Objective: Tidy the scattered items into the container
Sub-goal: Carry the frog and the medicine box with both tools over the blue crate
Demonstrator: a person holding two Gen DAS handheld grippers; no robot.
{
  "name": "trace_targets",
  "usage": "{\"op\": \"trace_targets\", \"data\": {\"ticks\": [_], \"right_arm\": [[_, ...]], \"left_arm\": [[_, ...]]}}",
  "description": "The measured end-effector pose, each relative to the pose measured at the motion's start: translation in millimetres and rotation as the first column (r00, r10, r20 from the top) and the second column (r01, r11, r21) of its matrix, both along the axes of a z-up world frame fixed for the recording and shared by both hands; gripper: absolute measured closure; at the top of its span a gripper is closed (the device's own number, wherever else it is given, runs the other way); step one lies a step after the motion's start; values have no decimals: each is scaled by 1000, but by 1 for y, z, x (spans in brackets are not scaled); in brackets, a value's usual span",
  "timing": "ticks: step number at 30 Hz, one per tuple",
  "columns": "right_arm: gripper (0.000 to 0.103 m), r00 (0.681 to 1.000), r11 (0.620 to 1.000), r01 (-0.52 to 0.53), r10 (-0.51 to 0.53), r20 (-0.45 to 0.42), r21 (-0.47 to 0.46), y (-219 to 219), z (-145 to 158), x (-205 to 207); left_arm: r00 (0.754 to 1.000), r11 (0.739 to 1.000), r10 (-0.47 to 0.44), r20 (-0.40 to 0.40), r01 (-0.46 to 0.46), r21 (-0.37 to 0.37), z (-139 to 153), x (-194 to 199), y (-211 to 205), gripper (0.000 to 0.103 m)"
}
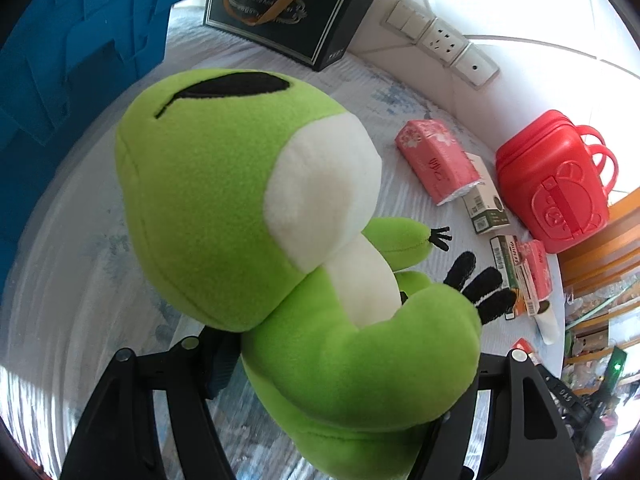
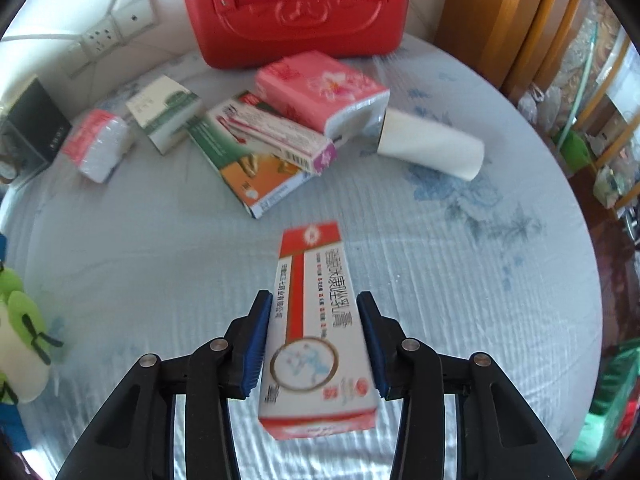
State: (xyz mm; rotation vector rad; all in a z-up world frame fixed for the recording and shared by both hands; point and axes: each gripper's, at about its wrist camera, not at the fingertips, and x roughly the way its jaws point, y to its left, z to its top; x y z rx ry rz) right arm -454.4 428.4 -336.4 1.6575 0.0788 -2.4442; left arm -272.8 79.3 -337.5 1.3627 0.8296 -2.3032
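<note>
A green frog plush (image 1: 248, 200) with a white belly hangs over the cloth, and my left gripper (image 1: 352, 360) is shut on its body. A red-and-white carton (image 2: 316, 320) sits between the blue pads (image 2: 254, 344) of my right gripper (image 2: 314, 340), which is shut on it and holds it clear of the cloth. The red plastic case (image 2: 296, 12) with a bear relief and a handle stands closed at the far edge, also at the right in the left wrist view (image 1: 556, 184). The plush shows at the left edge of the right wrist view (image 2: 20, 320).
Scattered before the case lie a pink tissue pack (image 2: 320, 88), a green-orange box (image 2: 248, 160) with a slim box on it, a green-white box (image 2: 164, 112), a small pink pack (image 2: 100, 144) and a paper roll (image 2: 432, 148). A black bag (image 1: 280, 8) and wall sockets (image 1: 444, 40) stand behind.
</note>
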Motion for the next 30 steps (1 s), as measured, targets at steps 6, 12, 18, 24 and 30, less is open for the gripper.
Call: {"op": "trace_targets", "data": {"ticks": [6,12,18,24,30], "right_arm": [[62,1000,1000,-11,10,-24,-19,10,26,7],[62,998,999,-15,12,-59,-40,20,58,28],[62,993,998,-45,39,-108,-47,26,93,48],[62,985,993,-85,72,-156,-80,31,129,65],[62,976,986,-131,111,-185,-100,32,158,85]], "left_arm": [[1000,1000,-19,-16,19,-15,21,10,11,34],[998,998,-56,-35,55,-43,49,19,25,34],[995,997,-69,-70,66,-44,81,28,35,34],[992,993,-100,-80,94,-71,113,35,49,34],[985,987,-141,-100,132,-89,145,46,63,34]]}}
